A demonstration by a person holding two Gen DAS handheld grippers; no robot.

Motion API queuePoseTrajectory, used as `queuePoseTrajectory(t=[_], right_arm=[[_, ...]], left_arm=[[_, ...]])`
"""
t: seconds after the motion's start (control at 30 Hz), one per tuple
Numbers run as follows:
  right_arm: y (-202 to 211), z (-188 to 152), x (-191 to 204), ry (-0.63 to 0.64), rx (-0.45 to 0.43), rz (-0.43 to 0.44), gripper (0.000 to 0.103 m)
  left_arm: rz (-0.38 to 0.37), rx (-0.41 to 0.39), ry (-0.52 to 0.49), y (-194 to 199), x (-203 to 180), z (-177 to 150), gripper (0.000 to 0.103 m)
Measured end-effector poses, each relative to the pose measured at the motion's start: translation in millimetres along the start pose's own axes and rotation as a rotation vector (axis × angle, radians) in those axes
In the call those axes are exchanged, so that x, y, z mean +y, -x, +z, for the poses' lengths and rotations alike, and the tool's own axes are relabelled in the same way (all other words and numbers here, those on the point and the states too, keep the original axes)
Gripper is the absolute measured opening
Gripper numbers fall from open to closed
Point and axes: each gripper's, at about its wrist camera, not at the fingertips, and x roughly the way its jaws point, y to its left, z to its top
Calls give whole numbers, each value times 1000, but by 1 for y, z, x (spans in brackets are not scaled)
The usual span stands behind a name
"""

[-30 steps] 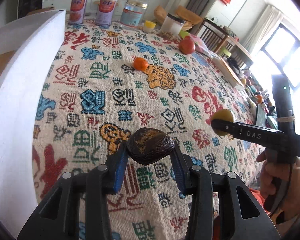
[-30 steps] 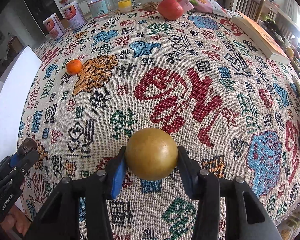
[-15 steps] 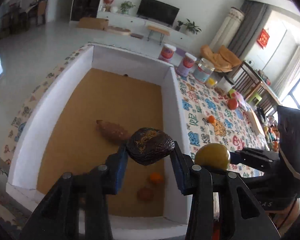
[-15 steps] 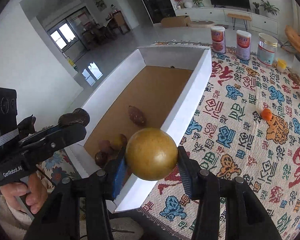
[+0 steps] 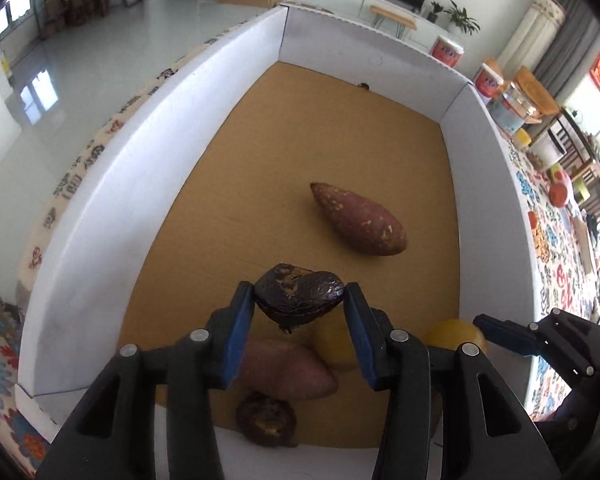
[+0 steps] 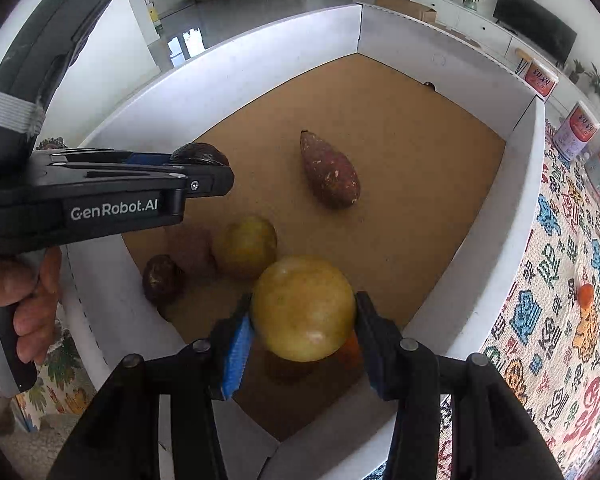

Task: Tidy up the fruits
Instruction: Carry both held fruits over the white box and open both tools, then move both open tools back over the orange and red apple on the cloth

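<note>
**Left gripper** [image 5: 300, 304] is pointing steeply down into the white-walled box [image 5: 140, 168]; its jaws have just been opening, with a dark wrinkled fruit [image 5: 300, 296] lying between the blue pads [image 5: 240, 332] – both pads appear to be touching the fruit's sides. The fruit is hanging above the box's brown floor, near its close end. In the right wrist view a hand [image 6: 24, 300] is gripping this tool's handle.

**Right gripper** [image 6: 303, 320] is clamping a round yellow fruit [image 6: 303, 308] at a narrow setting, pads pressing on both flanks; it too is tilting downward, holding the fruit over the near corner of the box, just inside the wall.

Below the two grippers several items are resting on the floor of the box: a second yellow fruit [image 6: 246, 246], a pale sweet potato [image 5: 288, 372] just beside it and a second dark fruit [image 6: 162, 278] – all clustering at the near end; a reddish sweet potato [image 5: 358, 220] is lying apart, toward the middle.

The box is sitting on a counter [image 6: 560, 280] covered with a patterned cloth; a small orange fruit [image 6: 585, 293] is lying on the cloth outside the box, and a red-and-white can [image 6: 576, 130] is standing at the far edge.
</note>
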Motion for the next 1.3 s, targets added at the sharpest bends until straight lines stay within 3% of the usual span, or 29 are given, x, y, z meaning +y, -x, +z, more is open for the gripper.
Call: queuePoseTrajectory(t=[0.07,0.13,0.2,0.3,0.43,0.5,0.6,0.67,0.77,0.87,0.93,1.03,1.17,1.3], right_arm=[[5,0,0,19,-25,1,51],[17,-2,-2,15,-70,7,64],[35,-8,-8,3,-143,16,68],[69,-25,-26,-14,-265,-21,83],[104,-65,-77,-98,-422,-165,101],[111,-93,-116,-191,-454,-217,102],[106,-146,-187,-360,-417,-310,103],[96,-186,-238,-488,-355,-409,103],[93,-248,-296,-662,-293,-516,103],[108,-299,-331,-866,-304,-520,103],[124,-313,-338,-936,-384,-503,103],[122,-310,-336,-929,-366,-544,103],[97,-298,-340,-894,-265,-546,103],[84,-298,-348,-895,-231,-562,103]], left_arm=[[35,-33,-5,8,-1,-1,69],[46,-77,15,18,-1,2,82],[51,-126,37,33,-4,1,83],[19,-204,22,58,-26,0,84],[-83,-285,-80,81,-89,-7,85],[-158,-306,-155,89,-132,-14,86],[-298,-284,-276,90,-200,-32,92],[-385,-212,-366,76,-247,-47,92],[-444,-89,-457,34,-304,-72,92],[-376,-42,-503,-19,-343,-95,92],[-318,-64,-512,-46,-357,-101,92],[-249,-74,-495,-77,-367,-97,92],[-218,-112,-480,-97,-372,-86,92],[-198,-127,-501,-107,-376,-85,92]])
